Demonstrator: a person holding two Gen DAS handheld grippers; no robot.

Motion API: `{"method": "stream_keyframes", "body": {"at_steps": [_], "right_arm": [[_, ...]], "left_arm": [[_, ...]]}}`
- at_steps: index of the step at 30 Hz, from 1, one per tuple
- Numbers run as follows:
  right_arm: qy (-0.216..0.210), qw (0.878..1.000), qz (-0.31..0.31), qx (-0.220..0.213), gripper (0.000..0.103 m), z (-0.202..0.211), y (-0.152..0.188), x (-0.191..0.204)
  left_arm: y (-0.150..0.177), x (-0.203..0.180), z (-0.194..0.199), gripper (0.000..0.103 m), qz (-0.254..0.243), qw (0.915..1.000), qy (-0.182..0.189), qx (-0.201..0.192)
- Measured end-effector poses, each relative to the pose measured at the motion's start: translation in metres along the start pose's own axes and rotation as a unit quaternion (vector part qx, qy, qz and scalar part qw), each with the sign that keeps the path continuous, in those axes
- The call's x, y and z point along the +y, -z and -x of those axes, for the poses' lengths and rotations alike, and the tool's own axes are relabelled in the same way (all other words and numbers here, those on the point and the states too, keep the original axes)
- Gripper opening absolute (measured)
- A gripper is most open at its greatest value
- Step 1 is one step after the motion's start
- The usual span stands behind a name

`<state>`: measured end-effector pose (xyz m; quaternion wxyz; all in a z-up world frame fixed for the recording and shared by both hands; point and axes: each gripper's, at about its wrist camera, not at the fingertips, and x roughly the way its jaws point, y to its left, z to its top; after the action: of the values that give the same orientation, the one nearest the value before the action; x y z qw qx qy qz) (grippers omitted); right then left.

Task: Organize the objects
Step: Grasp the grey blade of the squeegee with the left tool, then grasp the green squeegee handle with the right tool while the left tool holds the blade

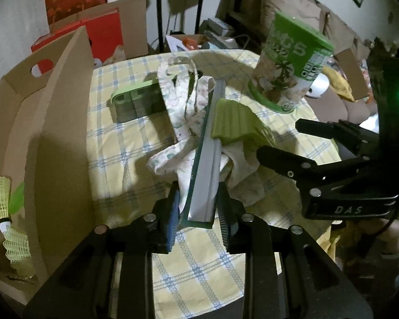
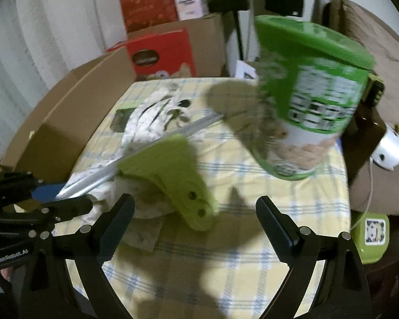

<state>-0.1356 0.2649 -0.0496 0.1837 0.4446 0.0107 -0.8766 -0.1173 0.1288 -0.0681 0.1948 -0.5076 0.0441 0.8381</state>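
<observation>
My left gripper is shut on the near end of a long silver squeegee with a lime-green handle. The squeegee lies over a crumpled floral cloth bag on the checked table. It also shows in the right wrist view, with its green handle pointing at my right gripper. My right gripper is open and empty, just short of that handle. In the left wrist view the right gripper comes in from the right. A green tub stands at the far right of the table.
A cardboard box stands open along the table's left edge, with yellow shuttlecocks inside. A green-lidded dark container lies behind the bag. Red boxes stand beyond the table. A small green box sits off the right edge.
</observation>
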Motion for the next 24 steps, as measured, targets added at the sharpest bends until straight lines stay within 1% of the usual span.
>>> {"method": "stream_keyframes", "body": {"at_steps": [1,3,4,5,6,7,8,9,10,12,13,14,16,17,18,19,20,24], "right_arm": [[0.001,1.000,0.004,0.004,0.093,-0.004,-0.001,0.001],[0.006,1.000,0.014,0.010,0.093,-0.010,-0.003,0.003],[0.008,1.000,0.017,0.014,0.093,-0.013,-0.004,0.002],[0.009,1.000,0.018,0.018,0.092,-0.016,-0.005,0.001],[0.008,1.000,0.018,0.021,0.089,-0.018,-0.005,0.000],[0.007,1.000,0.018,0.024,0.086,-0.021,-0.006,-0.001],[0.008,0.999,0.020,0.027,0.081,-0.023,-0.007,-0.001],[0.008,0.999,0.023,0.030,0.077,-0.025,-0.007,-0.001],[0.008,0.999,0.026,0.033,0.075,-0.027,-0.006,0.000],[0.011,0.999,0.032,0.036,0.061,-0.030,-0.006,0.003],[0.008,0.999,0.033,0.039,0.057,-0.033,-0.005,0.004],[0.009,0.999,0.033,0.040,0.055,-0.033,-0.005,0.005],[0.006,0.999,0.031,0.038,0.054,-0.034,-0.005,0.005],[0.004,0.999,0.028,0.036,0.053,-0.034,-0.004,0.004],[0.002,0.999,0.026,0.033,0.052,-0.033,-0.004,0.004],[0.001,0.999,0.026,0.025,0.052,-0.031,-0.003,0.005],[0.003,1.000,0.025,0.019,0.051,-0.028,-0.003,0.005],[0.012,1.000,0.028,0.000,0.050,-0.018,-0.005,0.007]], "left_arm": [[-0.001,0.002,-0.001,0.027,0.010,0.9999,0.003,0.003],[-0.001,0.007,0.000,0.037,0.023,0.9997,0.011,0.003],[-0.002,0.010,0.001,0.045,0.032,0.9993,0.019,0.001],[-0.002,0.012,0.003,0.049,0.038,0.9990,0.023,-0.002],[-0.004,0.014,0.005,0.049,0.043,0.9987,0.025,-0.007],[-0.006,0.014,0.005,0.049,0.044,0.9987,0.025,-0.009],[-0.008,0.014,0.005,0.049,0.041,0.9989,0.022,-0.010],[-0.010,0.013,0.003,0.049,0.038,0.9991,0.019,-0.009],[-0.012,0.012,0.001,0.049,0.034,0.9993,0.015,-0.006],[-0.012,0.009,-0.003,0.049,0.028,0.9995,0.014,-0.001],[-0.013,0.007,-0.007,0.049,0.023,0.9996,0.014,0.002],[-0.012,0.006,-0.009,0.049,0.018,0.9997,0.014,0.006],[-0.012,0.002,-0.016,0.049,0.010,0.9997,0.016,0.015],[-0.012,0.001,-0.019,0.046,0.008,0.9996,0.018,0.019],[-0.011,0.001,-0.021,0.043,0.008,0.9995,0.020,0.021],[-0.011,0.000,-0.023,0.034,0.008,0.9994,0.024,0.022],[-0.011,0.000,-0.023,0.030,0.007,0.9995,0.020,0.021],[-0.013,-0.002,-0.015,0.028,0.004,0.9996,0.025,0.009]]}}
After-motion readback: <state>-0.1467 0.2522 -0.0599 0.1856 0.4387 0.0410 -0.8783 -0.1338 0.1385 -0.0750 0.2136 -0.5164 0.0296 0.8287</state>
